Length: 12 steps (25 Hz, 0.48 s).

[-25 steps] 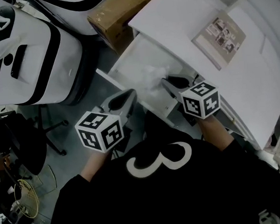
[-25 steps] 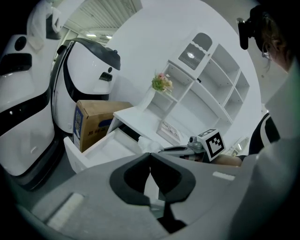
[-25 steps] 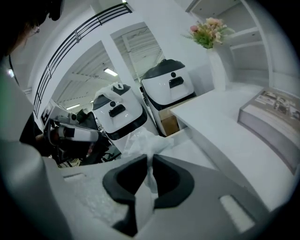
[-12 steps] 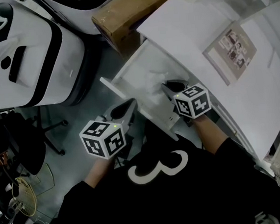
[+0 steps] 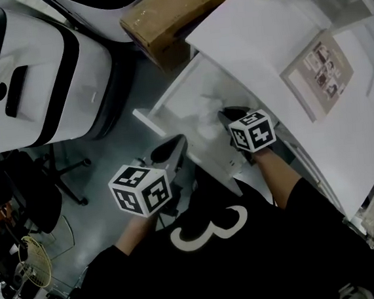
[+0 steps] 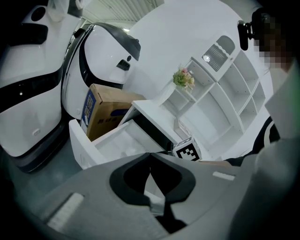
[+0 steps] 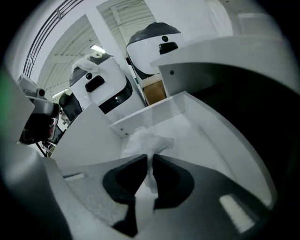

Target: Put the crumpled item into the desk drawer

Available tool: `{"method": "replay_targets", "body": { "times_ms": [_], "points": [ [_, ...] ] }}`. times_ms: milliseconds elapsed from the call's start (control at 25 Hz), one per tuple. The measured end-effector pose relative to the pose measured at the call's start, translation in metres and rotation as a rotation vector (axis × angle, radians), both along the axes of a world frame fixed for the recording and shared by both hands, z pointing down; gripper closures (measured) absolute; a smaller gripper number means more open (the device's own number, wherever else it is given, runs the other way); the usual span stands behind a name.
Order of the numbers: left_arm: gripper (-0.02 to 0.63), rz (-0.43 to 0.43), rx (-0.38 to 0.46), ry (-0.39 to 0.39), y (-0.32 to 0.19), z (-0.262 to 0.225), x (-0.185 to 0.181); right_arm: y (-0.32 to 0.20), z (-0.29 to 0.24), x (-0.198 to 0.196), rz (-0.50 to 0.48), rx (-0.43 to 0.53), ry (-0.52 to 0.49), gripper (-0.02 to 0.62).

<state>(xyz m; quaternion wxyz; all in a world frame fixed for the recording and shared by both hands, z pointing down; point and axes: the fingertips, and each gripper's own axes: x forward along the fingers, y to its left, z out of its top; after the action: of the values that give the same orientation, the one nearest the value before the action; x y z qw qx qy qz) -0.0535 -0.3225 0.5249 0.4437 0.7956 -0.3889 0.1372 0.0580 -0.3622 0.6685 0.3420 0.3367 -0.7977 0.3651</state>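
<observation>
The white desk drawer (image 5: 154, 112) stands pulled open below the desk top. My right gripper (image 5: 224, 114) reaches down into it, shut on the crumpled white item (image 5: 206, 113). In the right gripper view the crumpled item (image 7: 145, 142) bulges out above the closed jaws of the right gripper (image 7: 151, 157), over the drawer's white floor (image 7: 197, 136). My left gripper (image 5: 176, 143) hangs outside the drawer's front, near its corner. Seen in the left gripper view, the left gripper (image 6: 150, 154) is shut with nothing in it, and the open drawer (image 6: 117, 140) lies ahead of it.
A brown cardboard box (image 5: 167, 13) stands beside the desk, just behind the drawer. Big white-and-black machine shells (image 5: 42, 80) fill the left. A printed sheet (image 5: 318, 74) lies on the desk top (image 5: 255, 40). A chair's base (image 5: 68, 177) stands on the grey floor at lower left.
My right gripper has sunk deeper into the drawer with the crumpled item in it. The left gripper has dropped a little lower by the drawer's front.
</observation>
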Motion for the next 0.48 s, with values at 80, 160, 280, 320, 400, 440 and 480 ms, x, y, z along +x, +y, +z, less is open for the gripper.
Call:
{"method": "replay_targets", "body": {
  "times_ms": [80,160,280,320,400,440,480],
  "points": [
    [0.595,0.002,-0.010,0.000,-0.001,0.005,0.001,-0.003,0.009,0.002,0.003,-0.008,0.012,0.555],
    [0.595,0.006,-0.021,0.000,-0.001,0.010,0.003,-0.004,0.018,0.004,0.006,-0.019,0.020,0.555],
    [0.595,0.015,-0.034,0.003,0.000,0.015,0.006,-0.004,0.032,0.007,0.019,-0.046,0.023,0.555],
    [0.595,0.018,-0.038,0.004,0.001,0.016,0.007,-0.004,0.037,0.008,0.024,-0.056,0.026,0.555],
    [0.595,0.023,-0.041,0.005,0.001,0.018,0.008,-0.003,0.045,0.009,0.029,-0.073,0.031,0.554],
    [0.595,0.027,-0.041,0.004,0.002,0.019,0.009,-0.003,0.049,0.009,0.030,-0.079,0.033,0.554],
    [0.595,0.029,-0.041,0.004,0.002,0.020,0.009,-0.003,0.052,0.009,0.030,-0.086,0.035,0.554]
  ]
}}
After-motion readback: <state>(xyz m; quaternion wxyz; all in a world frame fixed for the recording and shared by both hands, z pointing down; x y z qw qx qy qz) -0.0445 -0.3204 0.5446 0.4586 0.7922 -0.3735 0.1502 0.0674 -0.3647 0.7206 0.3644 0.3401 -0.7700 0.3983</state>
